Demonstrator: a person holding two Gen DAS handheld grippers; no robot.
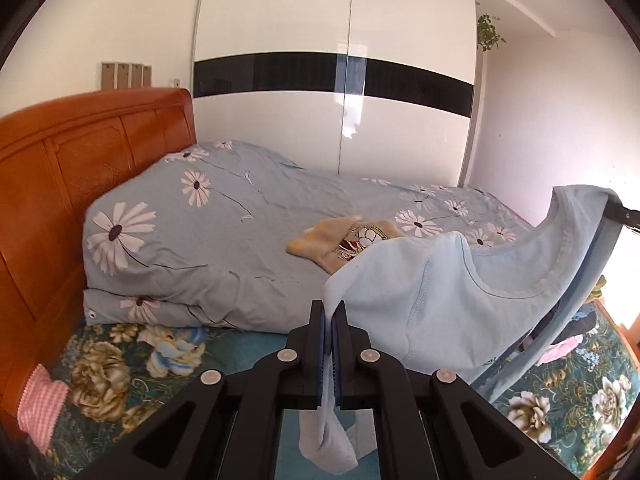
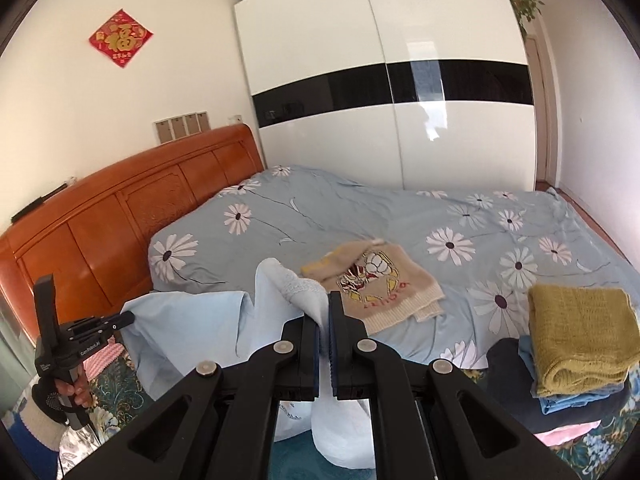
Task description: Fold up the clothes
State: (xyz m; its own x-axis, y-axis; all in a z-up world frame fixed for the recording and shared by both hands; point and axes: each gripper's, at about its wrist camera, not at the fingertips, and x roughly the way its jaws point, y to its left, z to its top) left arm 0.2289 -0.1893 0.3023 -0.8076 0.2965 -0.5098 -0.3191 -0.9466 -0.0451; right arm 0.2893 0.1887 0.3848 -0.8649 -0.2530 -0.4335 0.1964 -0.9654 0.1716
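Observation:
A light blue shirt (image 1: 448, 300) hangs in the air between my two grippers, its collar opening facing the left wrist camera. My left gripper (image 1: 330, 310) is shut on one edge of it, with cloth trailing down between the fingers. In the right wrist view the same light blue shirt (image 2: 192, 328) stretches leftward, and my right gripper (image 2: 325, 304) is shut on its other edge. The left gripper (image 2: 128, 318) appears there at far left, held by a gloved hand (image 2: 52, 396).
A beige sweater with a cartoon print (image 2: 376, 284) lies on the daisy-patterned quilt (image 2: 460, 216). A pile of folded clothes (image 2: 576, 344) topped by a mustard knit sits at right. An orange wooden headboard (image 1: 80, 152) stands at left, a white wardrobe (image 1: 340, 40) behind.

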